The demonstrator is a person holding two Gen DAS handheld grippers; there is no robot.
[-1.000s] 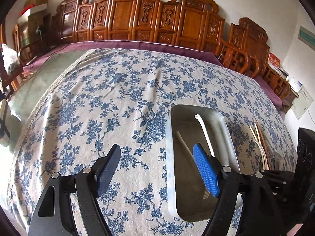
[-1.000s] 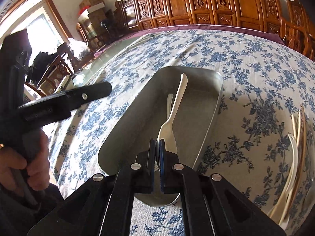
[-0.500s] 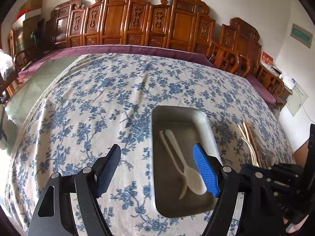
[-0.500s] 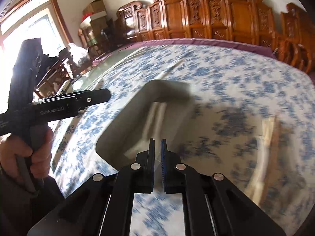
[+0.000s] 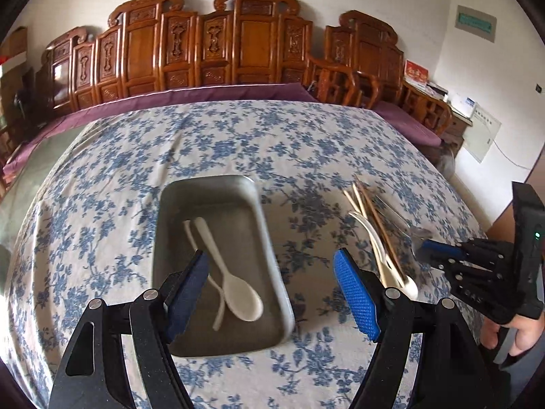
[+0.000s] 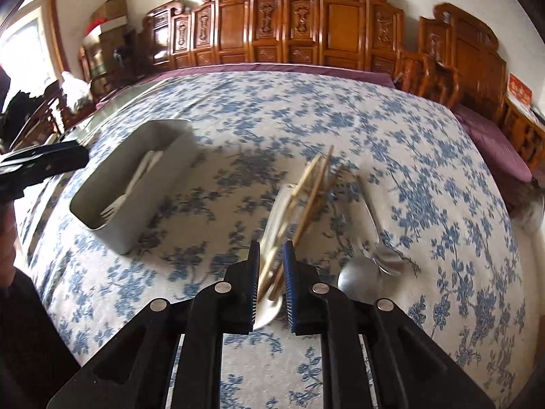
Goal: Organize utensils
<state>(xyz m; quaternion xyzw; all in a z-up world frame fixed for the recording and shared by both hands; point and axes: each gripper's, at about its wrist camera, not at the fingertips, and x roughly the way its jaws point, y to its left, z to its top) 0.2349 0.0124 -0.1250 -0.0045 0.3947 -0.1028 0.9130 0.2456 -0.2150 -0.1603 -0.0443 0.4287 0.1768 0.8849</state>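
Note:
A metal tray (image 5: 269, 238) on the flowered cloth holds a white spoon (image 5: 238, 293) lying across a white fork (image 5: 190, 235). My left gripper (image 5: 270, 255) hangs open above the tray's near right part with nothing in it. To the right lies a loose pile of wooden chopsticks (image 6: 313, 187), a white spoon (image 6: 277, 204) and metal spoons (image 6: 357, 272). My right gripper (image 6: 272, 248) hovers over the near end of that pile. Its jaws are opening and stand a narrow gap apart. The chopsticks and white spoon show through the gap, but the pads do not press on them.
The blue-flowered tablecloth (image 5: 238, 136) covers a large table. Carved wooden chairs (image 5: 211, 44) line its far edge. A hand (image 5: 511, 334) holds the right gripper's handle at the table's right side. The tray (image 6: 143, 211) stands left of the pile.
My right gripper let go of the white spoon in the tray and swung right to the utensil pile, its jaws parting slightly. The left gripper also shifted right and stayed open.

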